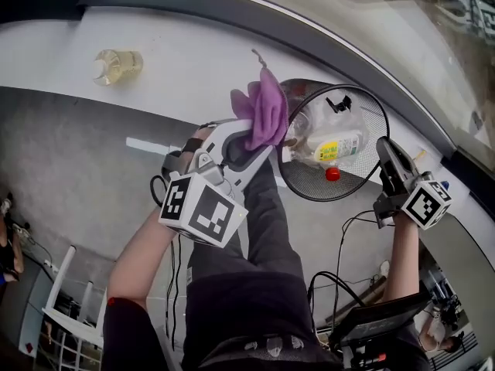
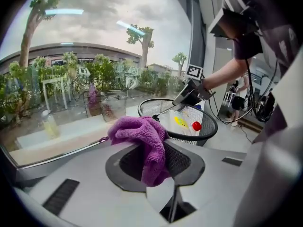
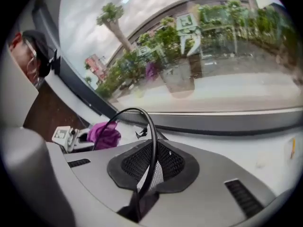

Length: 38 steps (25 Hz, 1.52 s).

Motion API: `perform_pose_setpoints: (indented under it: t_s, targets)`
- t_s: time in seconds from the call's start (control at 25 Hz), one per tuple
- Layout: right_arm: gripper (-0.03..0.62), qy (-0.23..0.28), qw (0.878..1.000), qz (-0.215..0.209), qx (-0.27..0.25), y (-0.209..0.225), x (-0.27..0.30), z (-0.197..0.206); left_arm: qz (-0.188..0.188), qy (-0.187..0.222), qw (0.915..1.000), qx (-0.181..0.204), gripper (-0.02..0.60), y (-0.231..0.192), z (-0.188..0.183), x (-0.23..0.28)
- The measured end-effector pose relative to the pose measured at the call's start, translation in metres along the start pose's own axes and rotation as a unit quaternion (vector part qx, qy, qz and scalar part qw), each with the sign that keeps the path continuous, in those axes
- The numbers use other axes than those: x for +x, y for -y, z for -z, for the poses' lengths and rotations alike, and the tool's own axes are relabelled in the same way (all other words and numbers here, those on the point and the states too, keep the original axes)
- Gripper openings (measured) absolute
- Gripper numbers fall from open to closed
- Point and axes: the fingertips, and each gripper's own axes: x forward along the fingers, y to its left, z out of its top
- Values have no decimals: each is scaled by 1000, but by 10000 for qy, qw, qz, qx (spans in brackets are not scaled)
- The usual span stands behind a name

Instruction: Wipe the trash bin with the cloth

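Observation:
A purple cloth point(image 1: 263, 110) point(image 2: 142, 136) hangs bunched from my left gripper point(image 1: 257, 147) point(image 2: 152, 161), which is shut on it. The cloth is just left of the black mesh trash bin point(image 1: 309, 192) point(image 2: 208, 126), close to its rim. Inside the bin lie a clear plastic bag and a bottle point(image 1: 336, 147) with a red cap. My right gripper point(image 1: 384, 151) point(image 3: 149, 174) is shut on the bin's thin black rim point(image 3: 150, 126) at its right side. The right gripper view shows the cloth point(image 3: 105, 134) across the bin.
A clear bottle of yellowish liquid point(image 1: 116, 66) point(image 2: 49, 124) stands on the white window ledge point(image 1: 178, 60) to the left. The window glass is right behind the bin. Cables and a dark device point(image 1: 379, 319) lie on the floor at my feet. A white rack point(image 1: 69, 308) stands lower left.

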Motion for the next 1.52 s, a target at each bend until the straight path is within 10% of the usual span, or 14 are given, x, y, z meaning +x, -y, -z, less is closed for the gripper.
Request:
perform_pose_setpoints:
  t_s: [0.16,0.44,0.6,0.76,1.04,1.36,1.52]
  targets:
    - [42,348,9882,-25,1490,6,-11,12,36,-47,10000,-59,84,8,6,0]
    - [69,923,9163,100,3895,-8,-35,67,195,-346,9992,-69,84,29,34,-7]
    - [72,1216,8728,-97,4726,-21,-31,89,-40,-889,9956,293,84,36,57,4]
    - [74,1488,8565,-271,4935,-36,-33,104,19,-883,9961,6,84,39,59,-2]
    - [74,1699,8707,282,4606,-34,-28,112,146,-965,9951,-174,84,53,69,0]
    - [115,652,9669,450,2424,-15,-21,76,62,-893,9954,-347,84,45,54,3]
    - [114,210,9858,-18,1663,-4,-5,39,-272,-967,9944,-323,84,26,34,5]
